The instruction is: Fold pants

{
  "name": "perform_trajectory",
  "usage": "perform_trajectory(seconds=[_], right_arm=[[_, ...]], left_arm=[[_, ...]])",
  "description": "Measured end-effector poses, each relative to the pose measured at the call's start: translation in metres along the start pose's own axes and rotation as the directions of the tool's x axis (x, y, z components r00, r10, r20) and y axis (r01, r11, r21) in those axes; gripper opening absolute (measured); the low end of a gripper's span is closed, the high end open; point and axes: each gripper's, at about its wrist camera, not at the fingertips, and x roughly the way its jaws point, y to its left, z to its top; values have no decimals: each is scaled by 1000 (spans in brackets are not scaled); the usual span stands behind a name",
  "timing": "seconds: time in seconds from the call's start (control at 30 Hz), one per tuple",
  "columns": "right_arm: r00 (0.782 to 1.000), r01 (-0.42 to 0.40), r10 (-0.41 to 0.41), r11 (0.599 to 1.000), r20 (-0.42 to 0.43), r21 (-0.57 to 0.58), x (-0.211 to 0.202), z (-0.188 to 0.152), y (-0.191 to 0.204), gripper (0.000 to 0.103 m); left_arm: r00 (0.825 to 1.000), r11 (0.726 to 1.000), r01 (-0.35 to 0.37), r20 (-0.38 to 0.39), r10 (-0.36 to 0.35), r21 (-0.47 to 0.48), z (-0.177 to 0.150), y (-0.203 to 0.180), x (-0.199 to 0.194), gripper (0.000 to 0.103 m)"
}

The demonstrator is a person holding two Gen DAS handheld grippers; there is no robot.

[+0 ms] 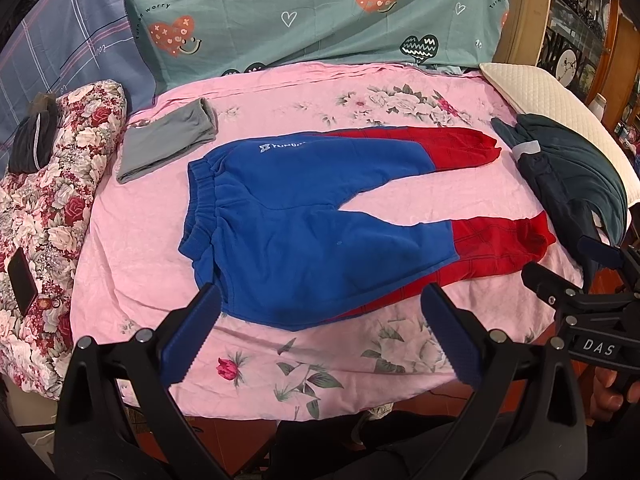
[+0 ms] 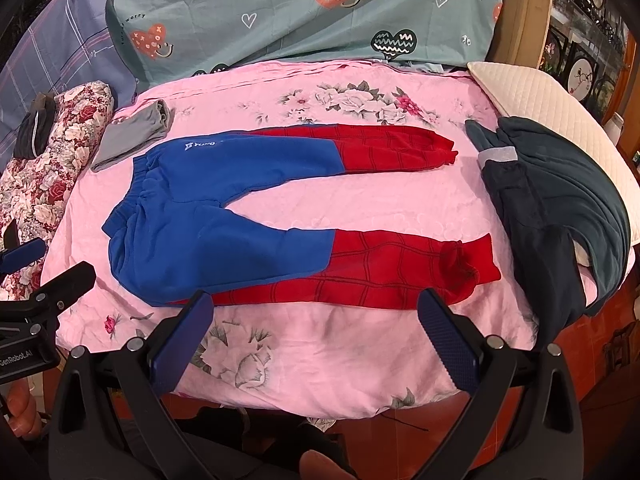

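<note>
2 grippers, left gripper [image 1: 320, 336] and right gripper [image 2: 316, 340], are hovering released near the pants [image 1: 320, 216] lying flat on the bed [image 1: 280, 376]; thick fleece risks bunching if only 1 layer is getting pinched.

A pink floral sheet [image 1: 304, 92] covers the bed, a teal heart-print cloth [image 1: 304, 12] hanging behind it, above red floor [image 2: 400, 424].

A home bedroom is shown: a bed [image 1: 132, 280] is covered with a pink floral sheet [image 2: 360, 208], a quilted pillow [image 1: 552, 104] and a floral quilt [image 1: 60, 208] are laid on it, clothes [image 2: 552, 208] are piled alongside, and decorative plates [image 2: 580, 76] are displayed on shelving.
</note>
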Motion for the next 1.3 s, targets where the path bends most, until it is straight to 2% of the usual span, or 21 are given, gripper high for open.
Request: perform_trajectory(seconds=[0.63, 1.0, 1.13, 1.3], right_arm=[[1000, 2, -2, 1000, -21, -2, 7, 5, 3, 102], [998, -4, 2, 999, -61, -35, 24, 20, 6, 102], [995, -53, 46, 996, -88, -68, 48, 28, 8, 102], [990, -81, 68, 991, -127, -103, 80, 53, 24, 102]], left_arm=[[1000, 1000, 3, -13, -3, 0, 5, -1, 8, 101], [998, 1000, 5, -64, -6, -21, 18, 7, 31, 101], [994, 995, -58, -96, 51, -77, 23, 40, 47, 101], [985, 979, -113, -147, 88, -169, 41, 123, 70, 101]])
